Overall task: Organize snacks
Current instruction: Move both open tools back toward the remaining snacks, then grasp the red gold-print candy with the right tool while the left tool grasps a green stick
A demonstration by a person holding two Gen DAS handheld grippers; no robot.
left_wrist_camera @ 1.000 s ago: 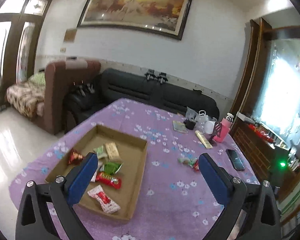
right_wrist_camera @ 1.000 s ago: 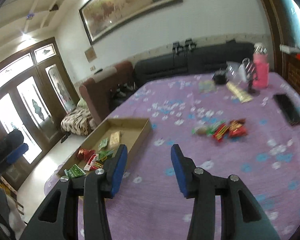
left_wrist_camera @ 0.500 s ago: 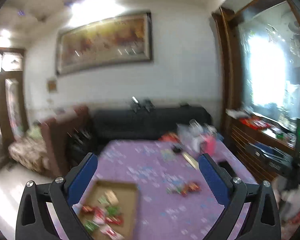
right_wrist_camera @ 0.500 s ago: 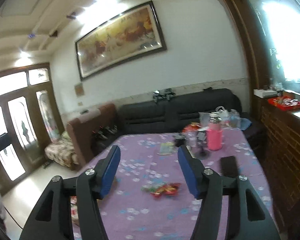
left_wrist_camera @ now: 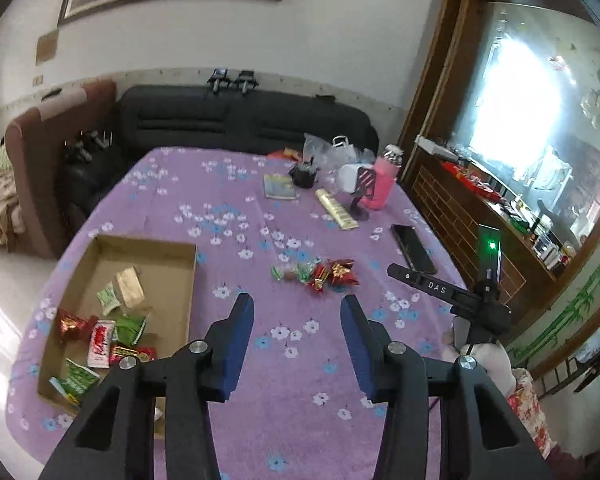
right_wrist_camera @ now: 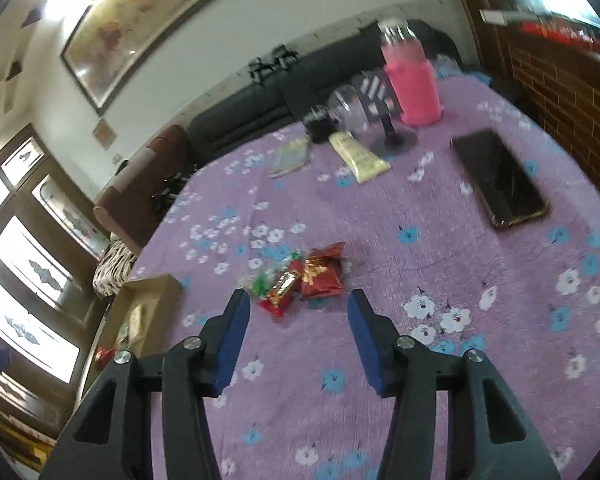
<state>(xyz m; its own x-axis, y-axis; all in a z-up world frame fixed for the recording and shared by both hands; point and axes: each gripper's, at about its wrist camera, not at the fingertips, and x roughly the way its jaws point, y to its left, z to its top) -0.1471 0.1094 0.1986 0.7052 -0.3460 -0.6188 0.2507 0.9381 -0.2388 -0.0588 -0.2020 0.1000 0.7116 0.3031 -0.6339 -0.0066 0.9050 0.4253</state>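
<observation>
A small heap of red and green snack packets lies loose on the purple flowered tablecloth. A shallow cardboard box to the left holds several more packets; its corner shows at the left of the right wrist view. My left gripper hovers short of the heap with nothing between its blue pads, and its jaws are closing. My right gripper hangs just in front of the heap, empty too, jaws closing. The right gripper's black body shows at the right of the left wrist view.
A black phone lies right of the heap. At the table's far end stand a pink bottle, a cream tube, a booklet, a dark cup and plastic bags. A dark sofa sits behind.
Both views swung up toward the wall and came back down onto the table. The left jaws have narrowed a lot. The right gripper now sits much closer to the loose heap.
</observation>
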